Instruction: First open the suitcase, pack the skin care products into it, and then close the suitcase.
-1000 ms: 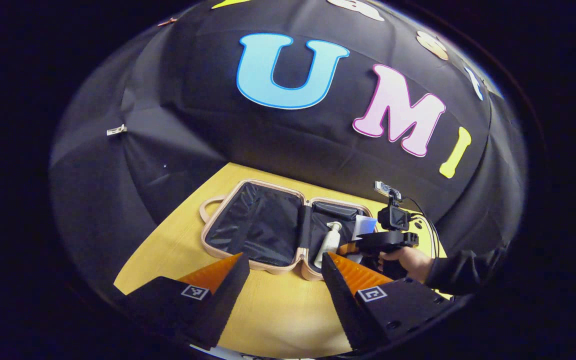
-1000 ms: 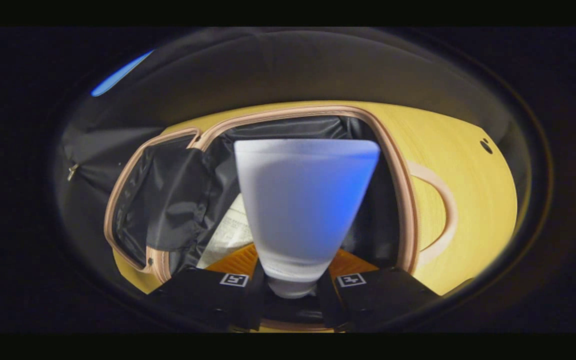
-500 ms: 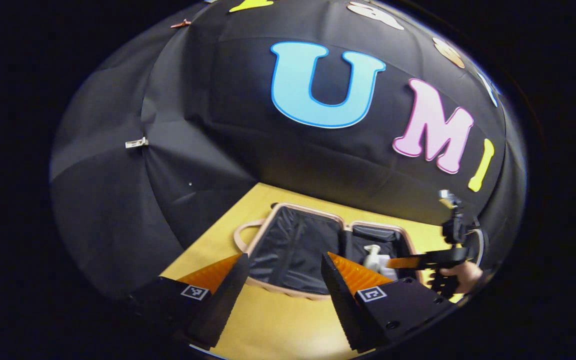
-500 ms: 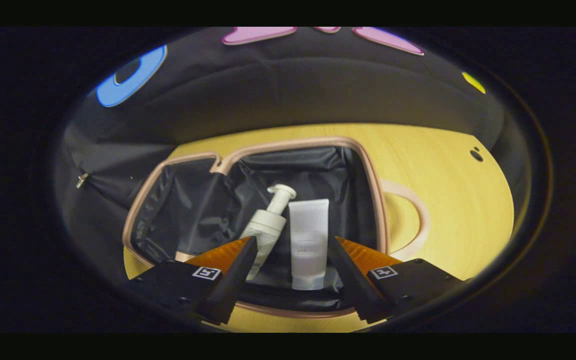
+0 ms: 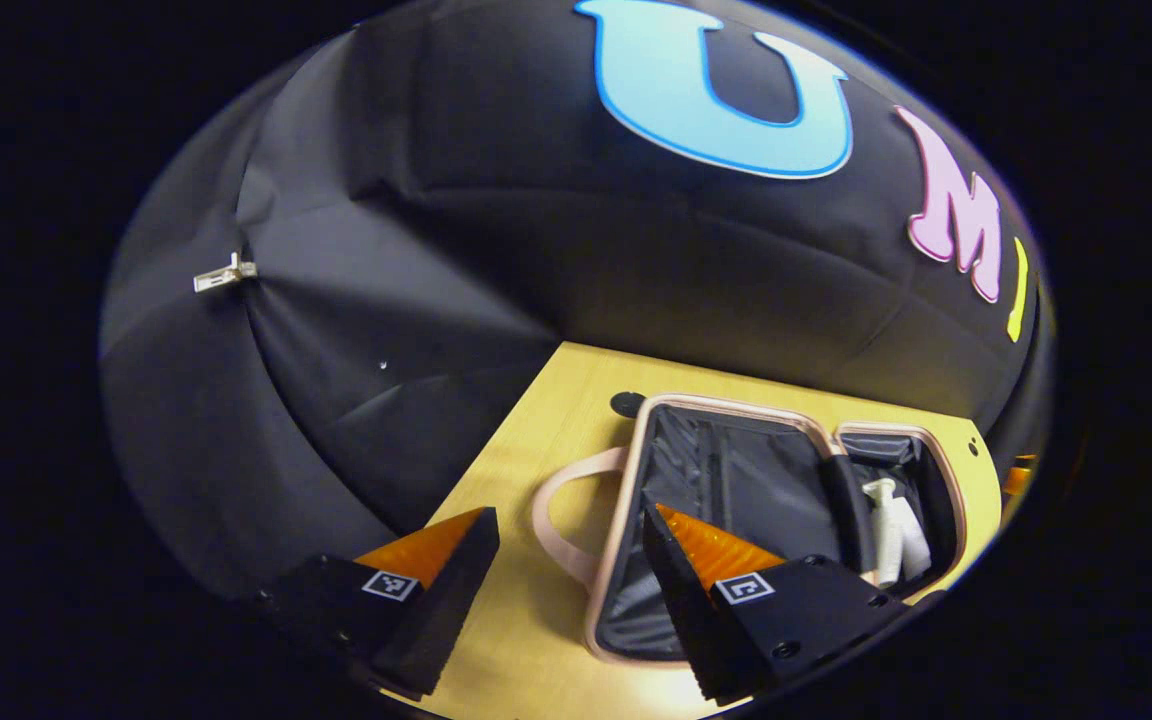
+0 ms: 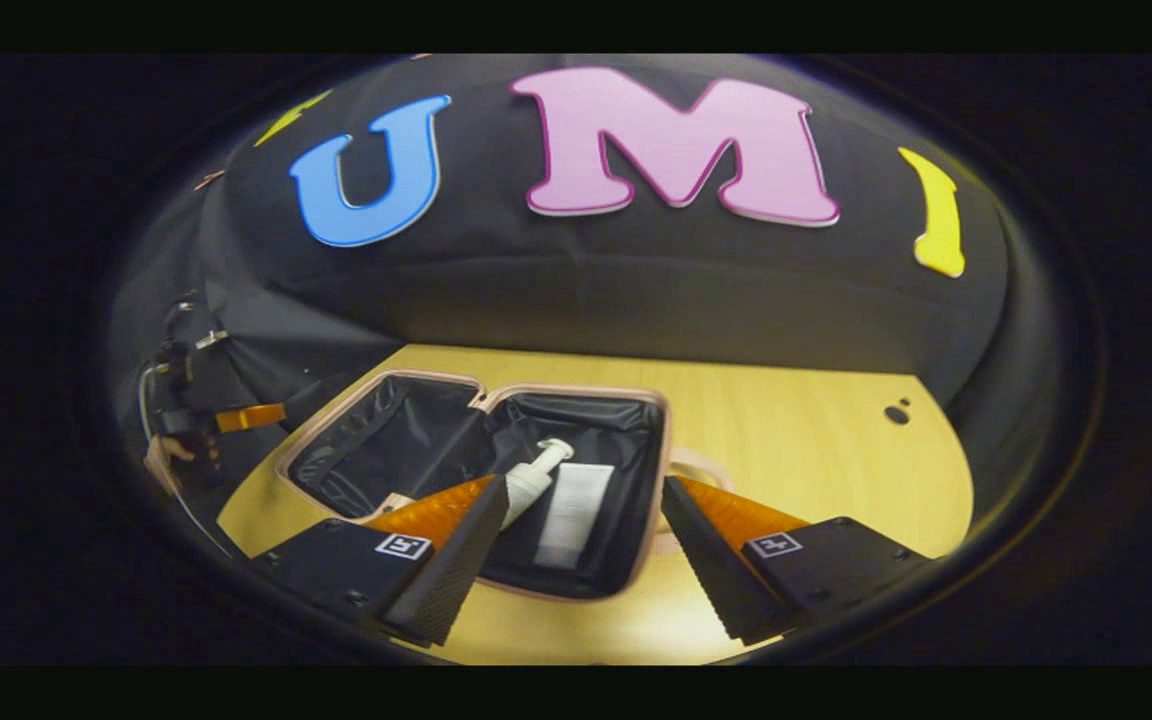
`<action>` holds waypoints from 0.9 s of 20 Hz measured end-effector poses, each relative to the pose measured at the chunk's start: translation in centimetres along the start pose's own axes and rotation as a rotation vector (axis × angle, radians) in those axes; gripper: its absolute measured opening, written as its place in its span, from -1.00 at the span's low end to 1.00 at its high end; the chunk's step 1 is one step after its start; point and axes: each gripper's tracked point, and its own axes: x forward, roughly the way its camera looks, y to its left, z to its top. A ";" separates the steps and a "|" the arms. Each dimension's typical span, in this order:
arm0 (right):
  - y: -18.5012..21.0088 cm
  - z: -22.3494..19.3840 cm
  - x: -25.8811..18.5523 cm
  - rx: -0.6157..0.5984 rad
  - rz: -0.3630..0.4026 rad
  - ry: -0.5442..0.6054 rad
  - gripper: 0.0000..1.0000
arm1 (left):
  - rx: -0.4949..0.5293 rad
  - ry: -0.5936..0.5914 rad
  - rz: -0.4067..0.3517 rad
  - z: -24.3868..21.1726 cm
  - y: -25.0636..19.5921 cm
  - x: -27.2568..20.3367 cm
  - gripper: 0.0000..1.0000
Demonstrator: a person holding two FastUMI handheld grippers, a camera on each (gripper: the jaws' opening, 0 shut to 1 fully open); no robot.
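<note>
Suitcase point(image 6: 481, 455) lies open on counter point(image 6: 786, 440); pump bottle point(image 6: 532, 478) and tube point(image 6: 574, 515) inside. Left gripper point(image 5: 566, 570) and right gripper point(image 6: 584, 545) both spread, empty.

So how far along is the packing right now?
Opening is done: the suitcase lies open on the table. The pump bottle and tube lie inside it. Both the left gripper and right gripper are open and empty. Closing the suitcase remains.

Black cloth wall point(image 6: 636, 290) w/ creases behind yellow wood table point(image 6: 796, 440); small hole point(image 6: 897, 413) in tabletop
</note>
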 end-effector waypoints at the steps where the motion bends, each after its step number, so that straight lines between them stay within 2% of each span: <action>1: -0.2 -0.7 -0.6 -0.008 0.019 -0.006 0.96 | -0.019 0.042 0.009 -0.5 0.7 1.4 0.84; 2: -0.5 -1.7 -1.5 -0.027 0.025 -0.006 1.00 | -0.026 0.072 0.015 -1.0 1.4 2.3 0.84; 5: -3.3 -4.2 -4.2 -0.065 -0.021 0.022 0.96 | -0.057 0.120 0.019 -1.5 2.3 6.2 0.85; 7: -4.0 -6.2 -5.6 -0.031 -0.033 0.051 0.96 | -0.110 0.215 0.025 -3.1 2.8 7.3 0.84; 9: -5.4 -7.8 -7.0 -0.002 -0.063 0.067 0.96 | -0.119 0.259 0.029 -4.1 3.0 8.2 0.85; 11: -6.2 -8.8 -7.6 0.017 -0.076 0.084 0.96 | -0.083 0.299 0.030 -4.8 3.2 9.1 0.78; 12: -6.2 -9.1 -7.6 0.025 -0.067 0.094 0.96 | -0.065 0.342 0.033 -5.5 3.4 9.1 0.68; 13: -6.3 -9.0 -7.8 0.032 -0.067 0.092 0.96 | -0.084 0.355 0.009 -5.5 2.9 9.1 0.66; 15: -6.6 -8.3 -8.0 0.035 -0.072 0.066 0.96 | -0.093 0.356 0.001 -5.4 2.9 9.8 0.48; 18: -7.0 -8.5 -8.5 0.023 -0.076 0.067 0.96 | -0.063 0.367 -0.017 -5.6 3.0 9.8 0.42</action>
